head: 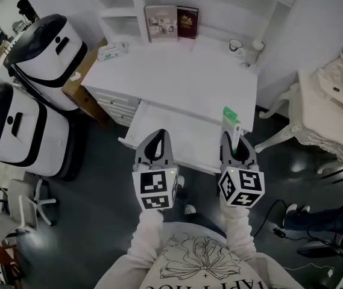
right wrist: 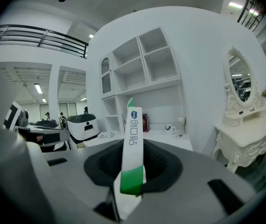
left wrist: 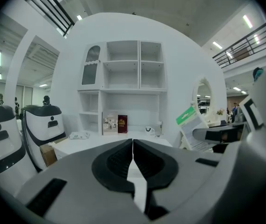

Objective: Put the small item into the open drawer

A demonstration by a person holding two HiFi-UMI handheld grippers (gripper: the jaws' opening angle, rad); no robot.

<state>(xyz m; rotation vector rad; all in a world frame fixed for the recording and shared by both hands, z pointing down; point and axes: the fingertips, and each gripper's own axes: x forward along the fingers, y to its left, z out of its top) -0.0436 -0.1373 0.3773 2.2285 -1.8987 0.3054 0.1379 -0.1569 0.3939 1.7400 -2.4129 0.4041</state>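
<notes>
Open drawer [head: 177, 136] projects from the desk's [head: 177, 71] front. Books [head: 171, 21] stand at the desk's rear, mug [head: 236, 44] to their right. Machines [head: 38, 53] stand left of the desk, dressing table [head: 322, 110] right. Before the drawer: left gripper [head: 157, 135], right gripper [head: 234, 142], the latter's jaws clamping a flat box [head: 232, 120].

slim white-and-green box [head: 232, 123], upright, clamped in right hand-held gripper [head: 235, 143], near right end of open white drawer [head: 171, 131]

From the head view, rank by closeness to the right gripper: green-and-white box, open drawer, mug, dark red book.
1. green-and-white box: clamped in the right gripper.
2. open drawer: just ahead, to its left.
3. mug: desk's far right.
4. dark red book: standing at the desk's back.
</notes>
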